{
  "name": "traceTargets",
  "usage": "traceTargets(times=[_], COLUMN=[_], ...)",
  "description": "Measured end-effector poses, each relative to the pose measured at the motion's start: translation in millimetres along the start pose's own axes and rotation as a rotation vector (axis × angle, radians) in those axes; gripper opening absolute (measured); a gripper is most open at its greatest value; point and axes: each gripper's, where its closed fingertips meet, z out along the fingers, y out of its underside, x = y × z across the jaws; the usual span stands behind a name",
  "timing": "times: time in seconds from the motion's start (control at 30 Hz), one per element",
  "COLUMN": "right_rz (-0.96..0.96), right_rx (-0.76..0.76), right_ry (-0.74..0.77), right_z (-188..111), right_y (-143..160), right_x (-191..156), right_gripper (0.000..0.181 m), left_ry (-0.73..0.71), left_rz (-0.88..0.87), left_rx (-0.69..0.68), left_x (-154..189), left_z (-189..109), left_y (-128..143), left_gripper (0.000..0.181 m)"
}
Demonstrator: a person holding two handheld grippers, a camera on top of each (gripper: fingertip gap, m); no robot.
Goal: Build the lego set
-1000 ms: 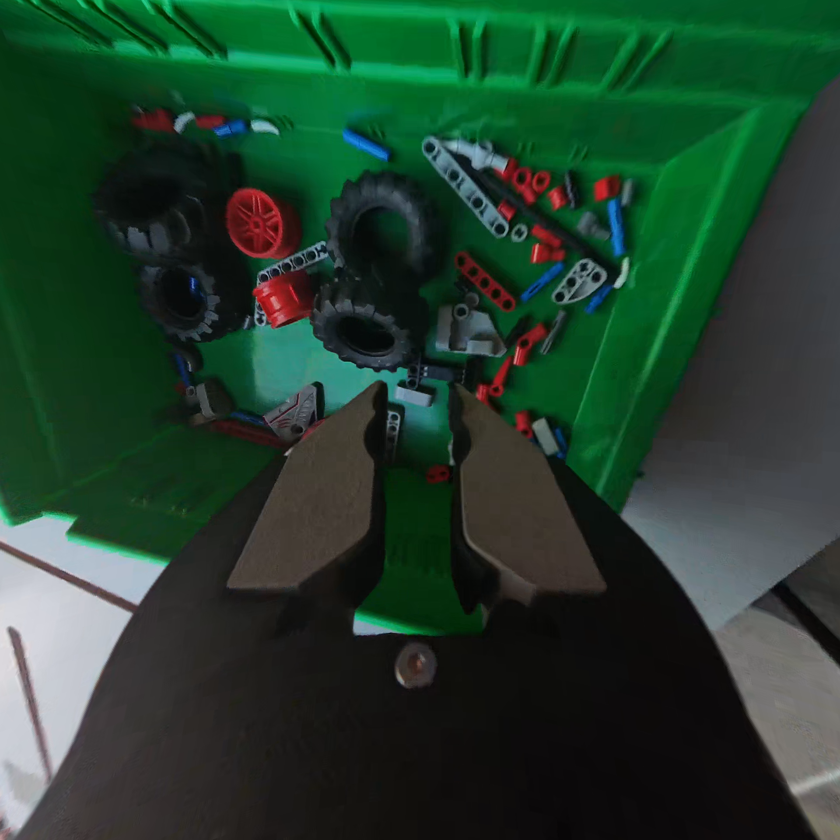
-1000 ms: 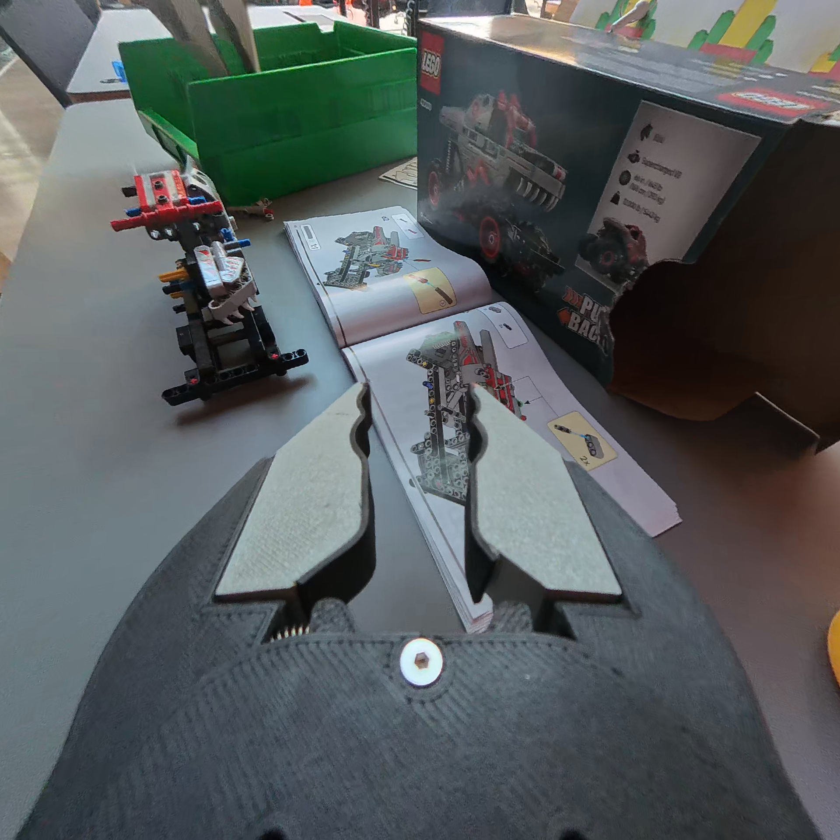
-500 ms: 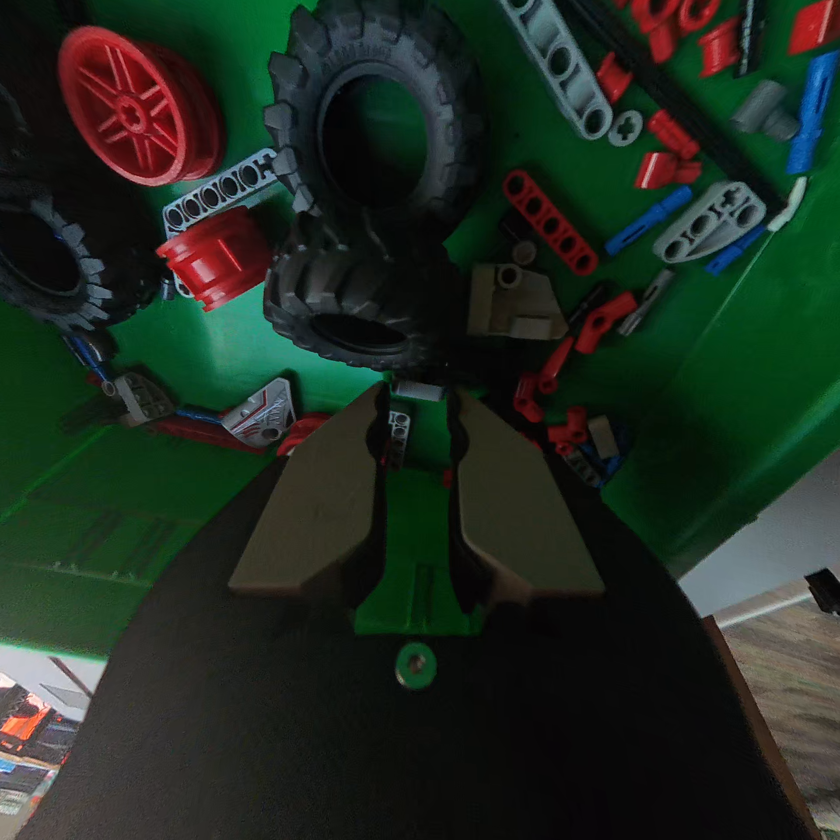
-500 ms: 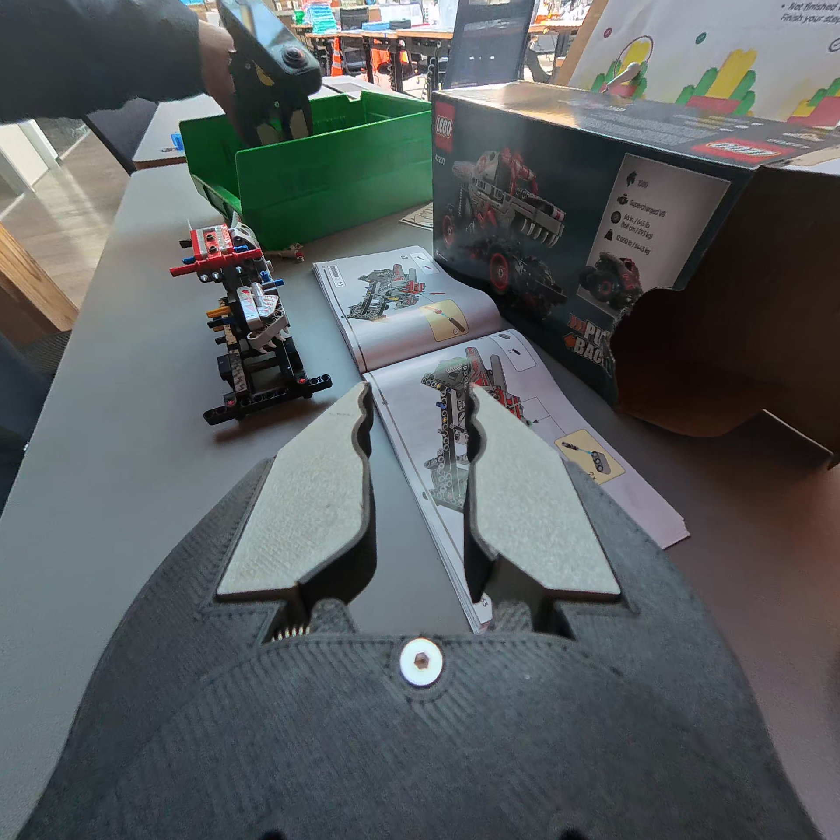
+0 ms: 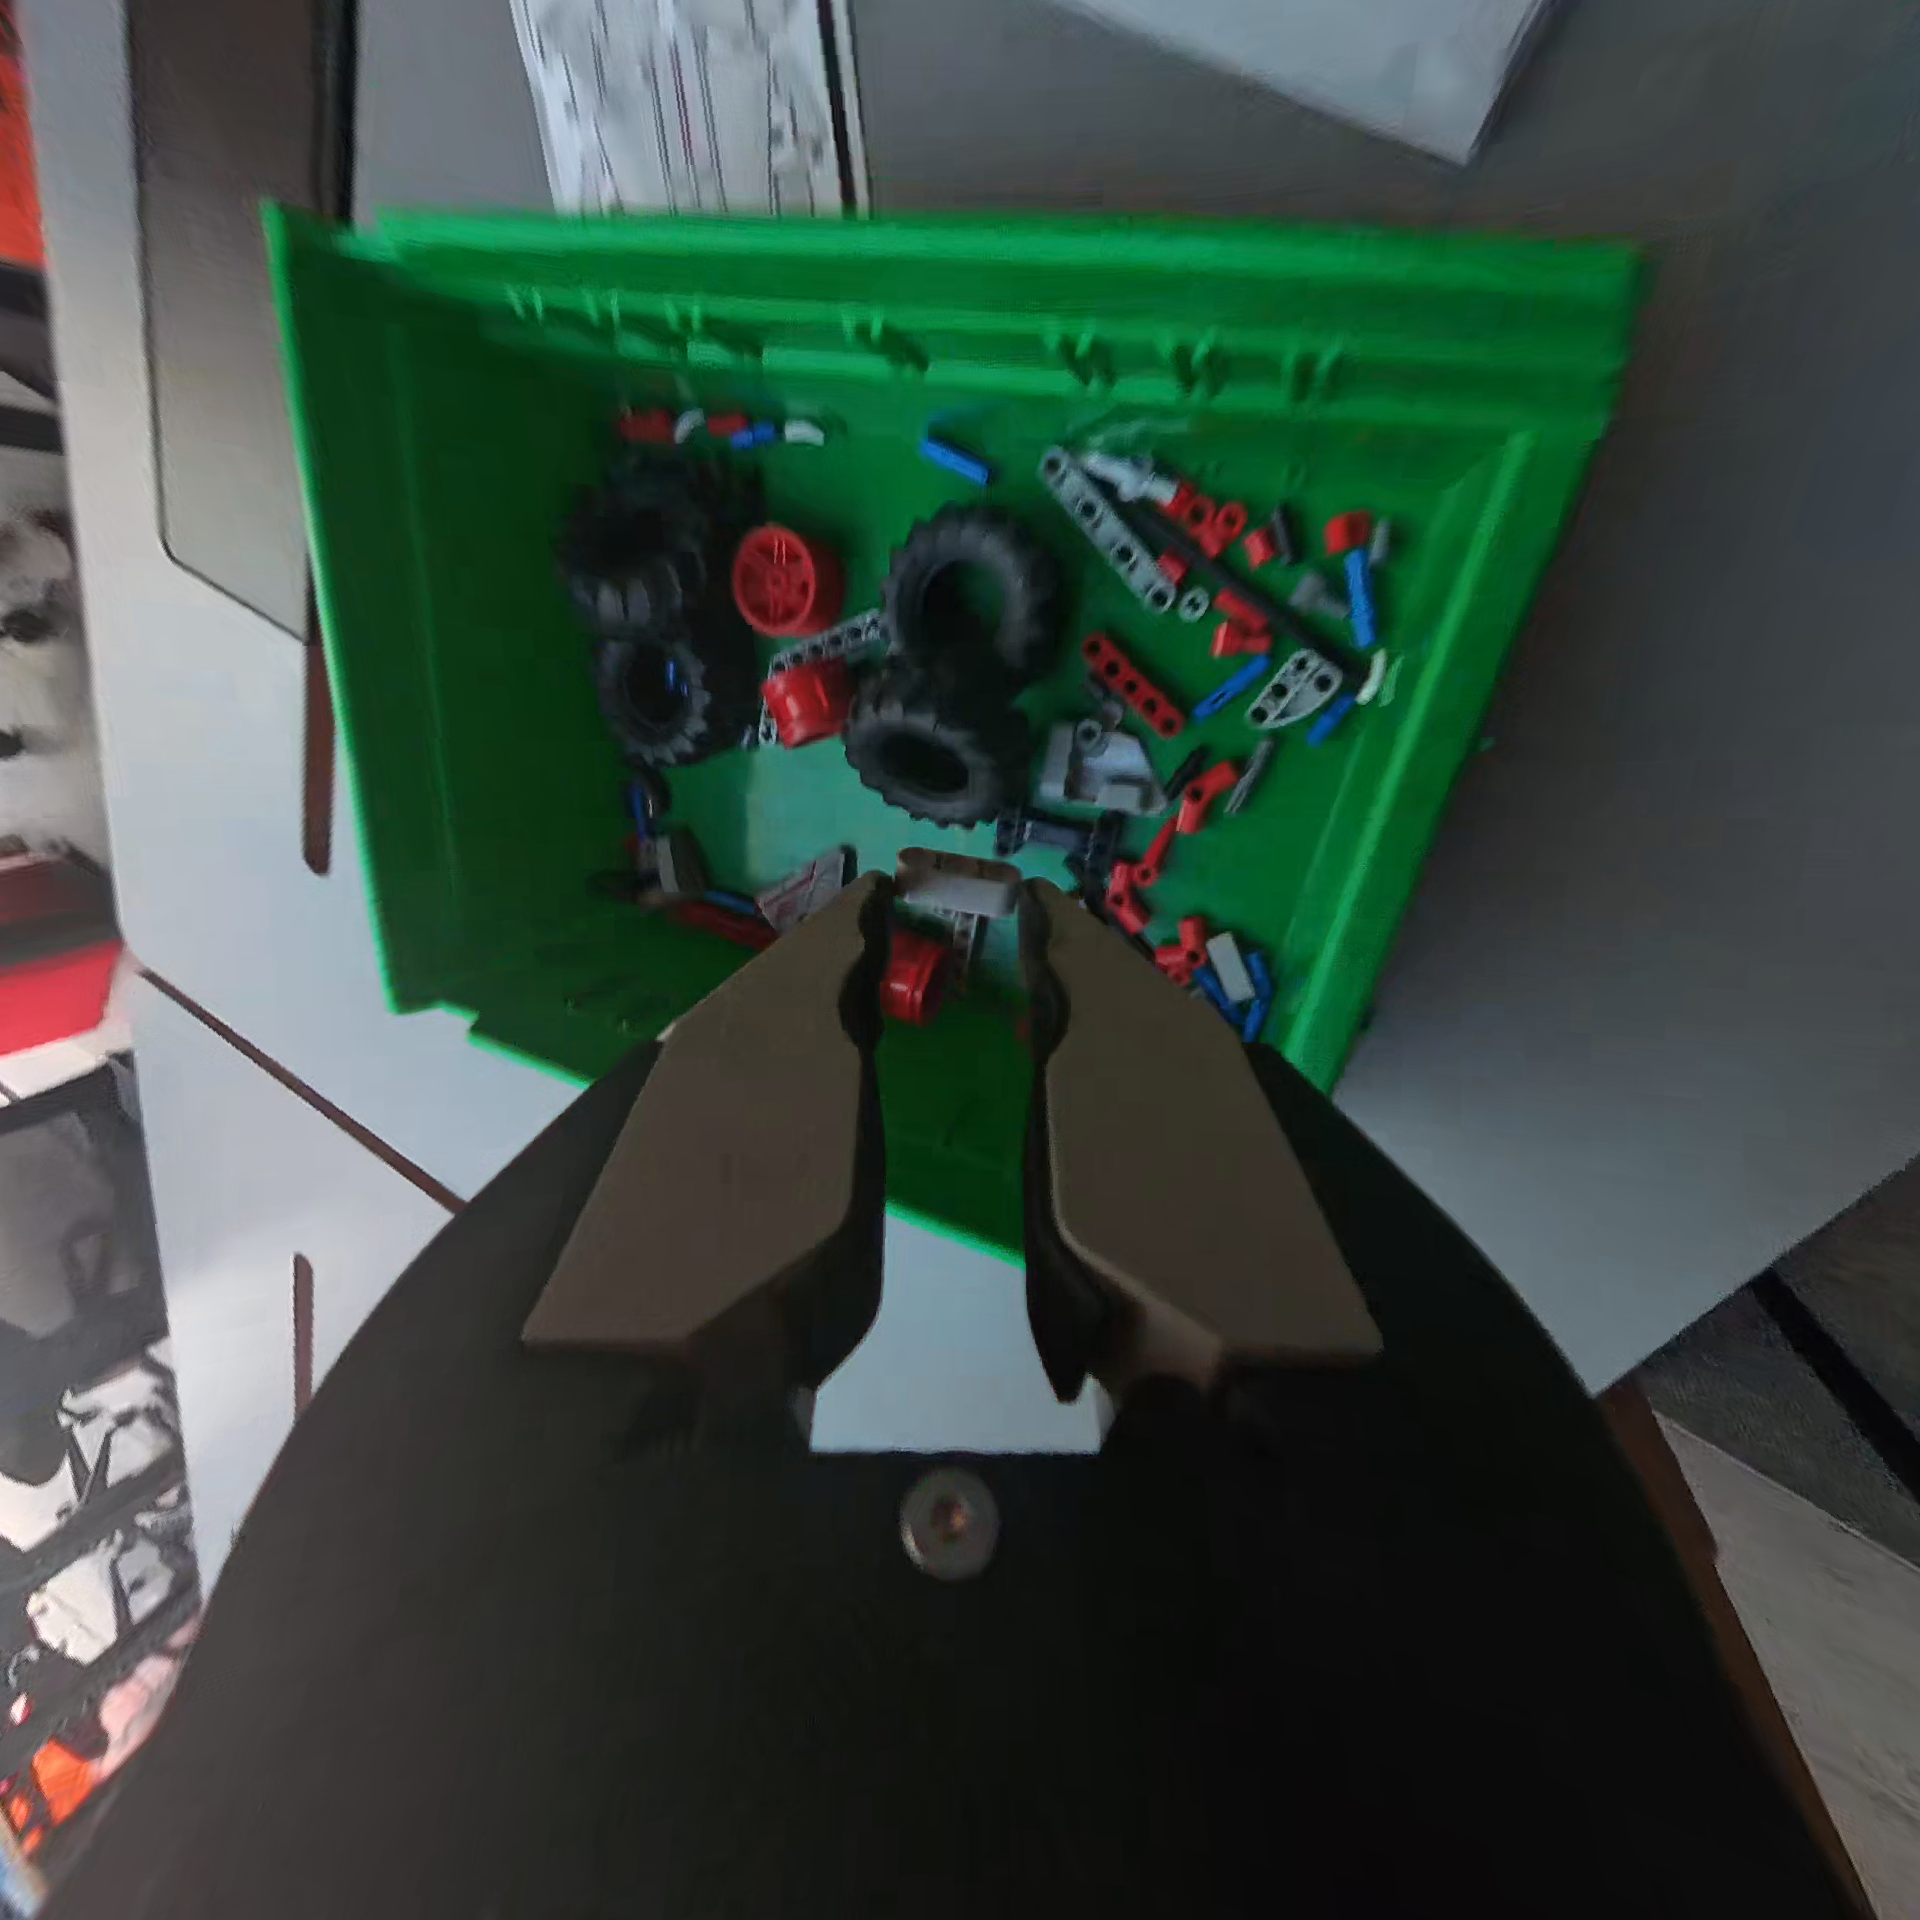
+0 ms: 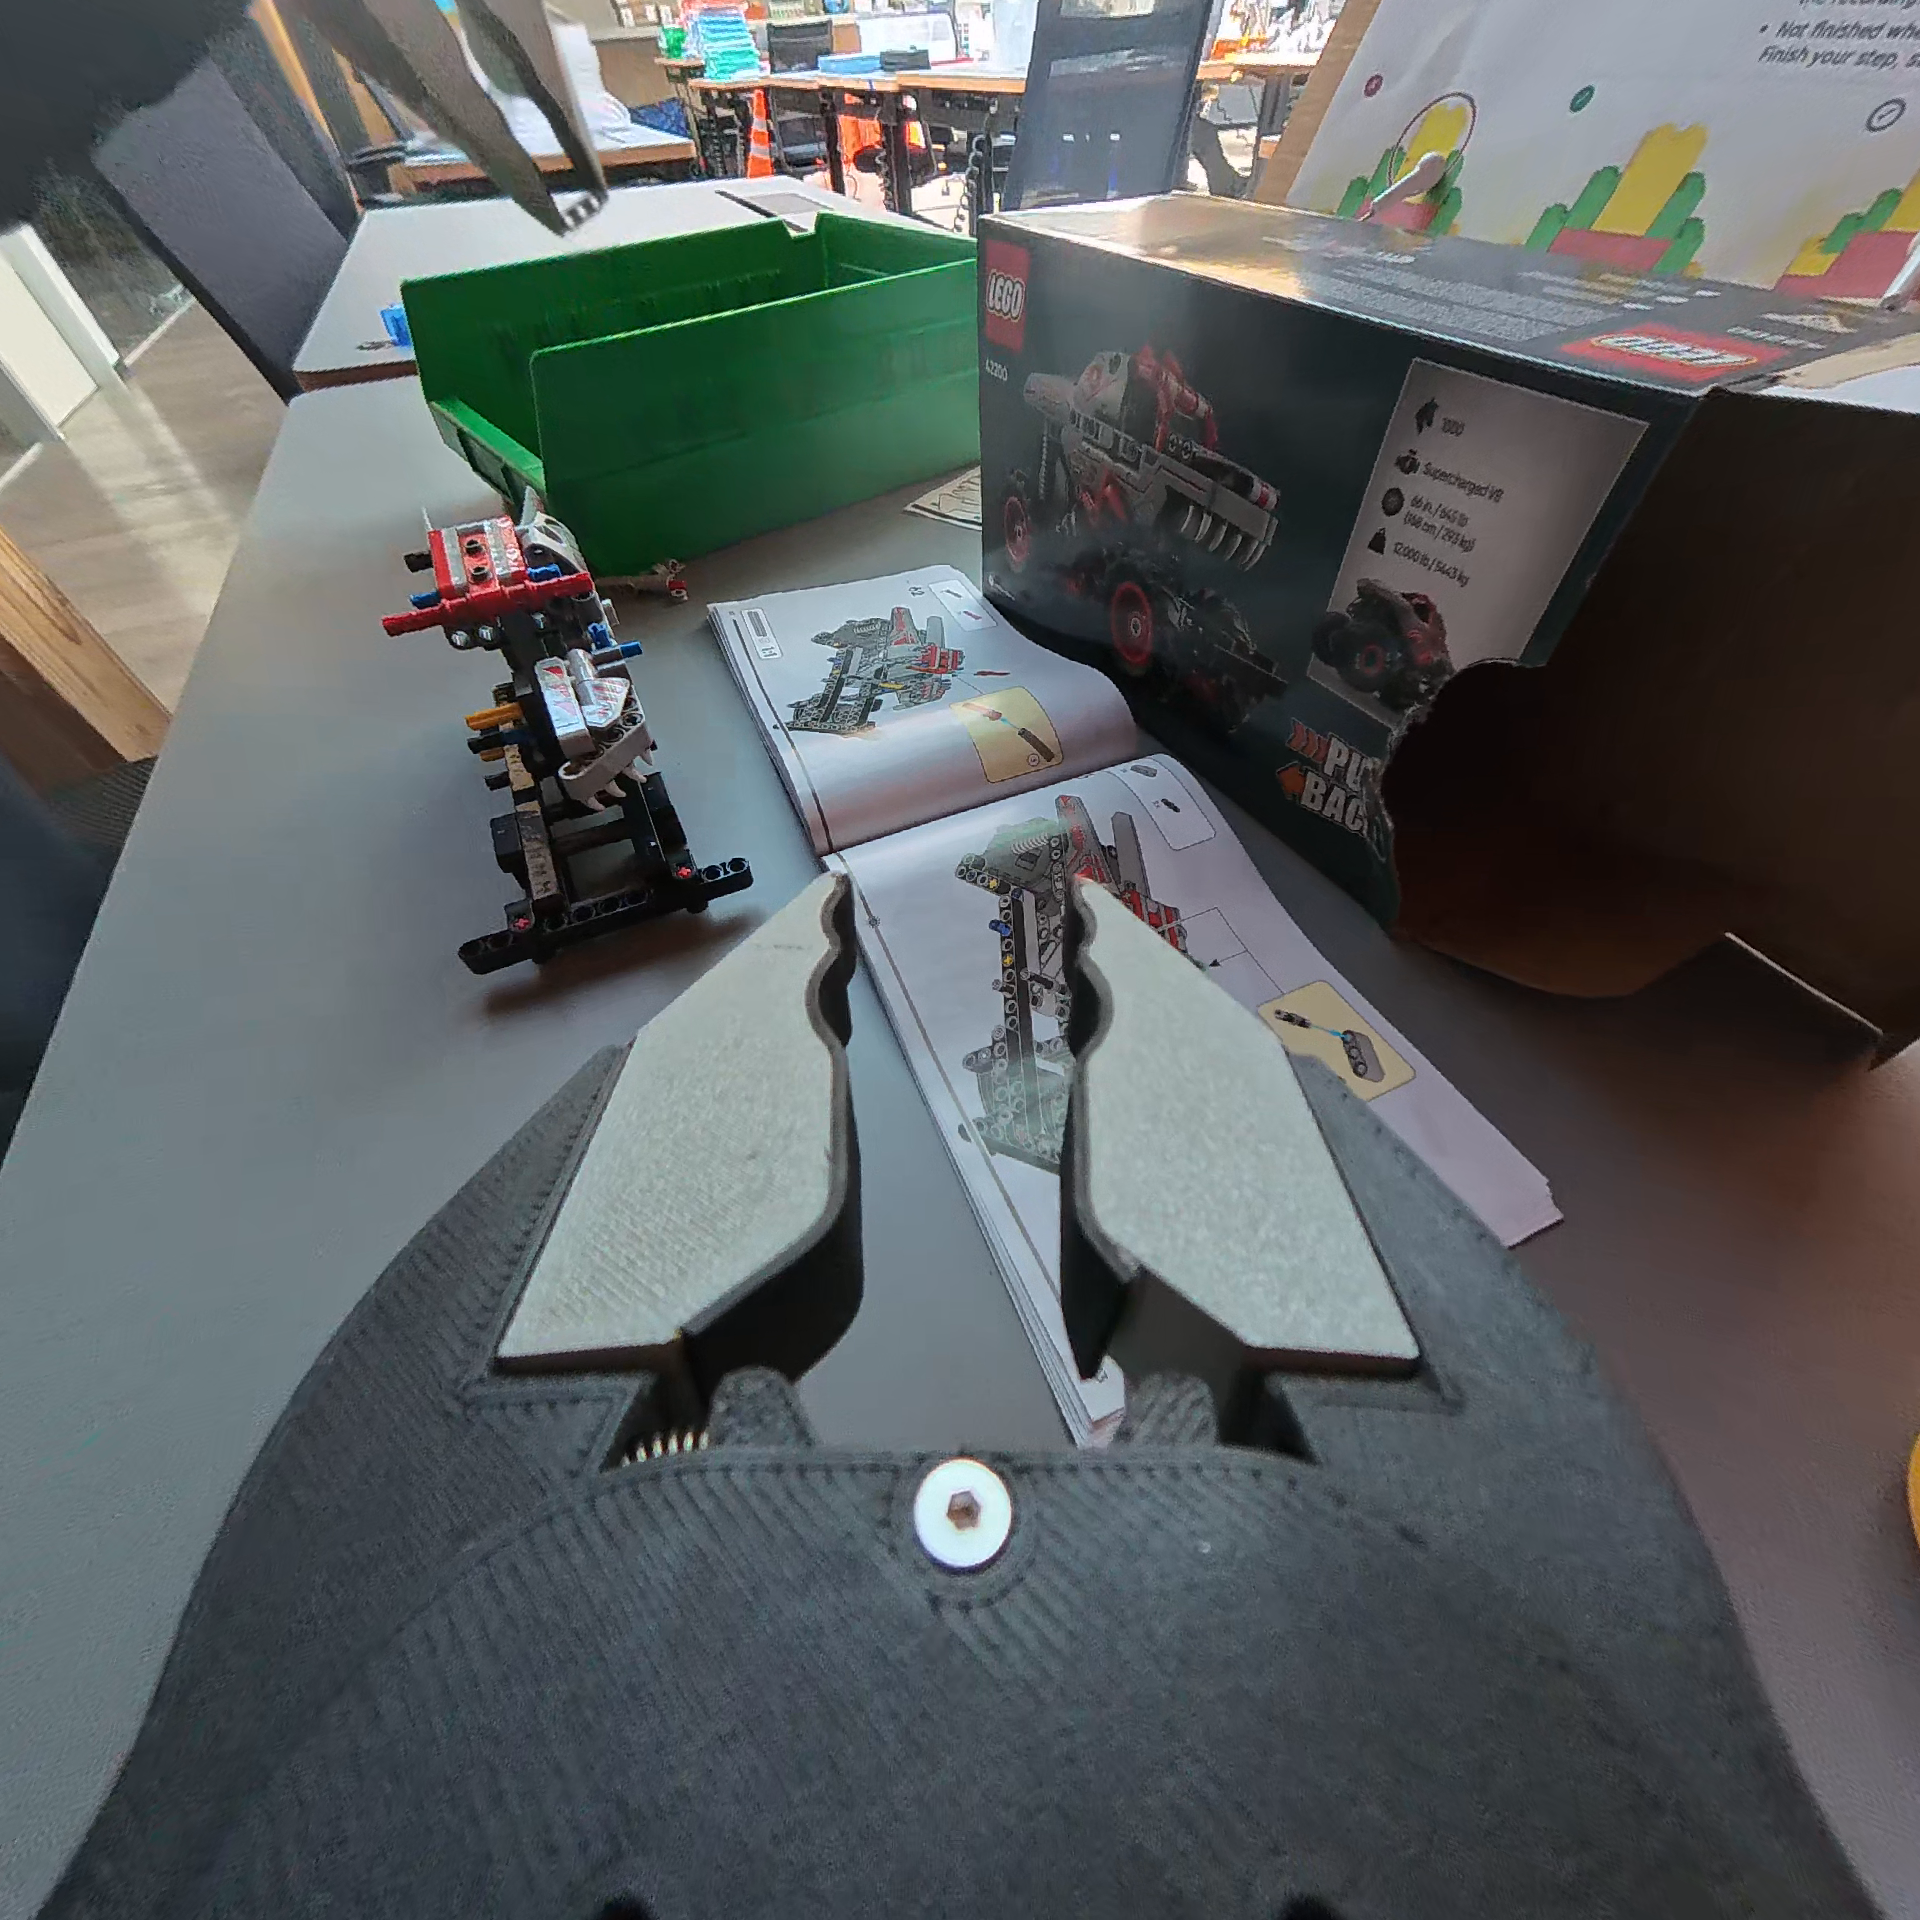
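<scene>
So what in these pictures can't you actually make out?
- Left wrist view: the small grey piece between the left gripper fingertips is motion-blurred; its exact shape is unclear.
- Left wrist view: the red piece beside the left finger; whether held or lying in the green bin is unclear.
- Right wrist view: the bin's contents, hidden by its front wall.
- Right wrist view: the instruction booklet is partly covered by the right gripper.

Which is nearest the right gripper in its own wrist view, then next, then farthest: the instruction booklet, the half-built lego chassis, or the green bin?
1. Instruction booklet, directly under the right gripper.
2. Lego chassis, ahead, left.
3. Green bin, behind the chassis.
</scene>
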Motion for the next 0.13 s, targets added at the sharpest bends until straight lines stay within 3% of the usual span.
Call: traceTargets(times=[0.03,0.13], right_rz=[0.003,0.005], right_rx=[-0.001,-0.007], right_ry=[-0.005,-0.015], right_z=[0.5,2.3], right_y=[0.2,1.4], right_x=[-0.5,-1.8], right_gripper=[0.037,0.037], left_ry=[-0.011,-0.036], left_rz=[0.018,-0.011], left_rx=[0.051,0.185], left_x=[9.2,42.6], left_z=[-10.4,-19.0], left_y=[-15.7,-67.9], left_gripper=[0.021,0.021])
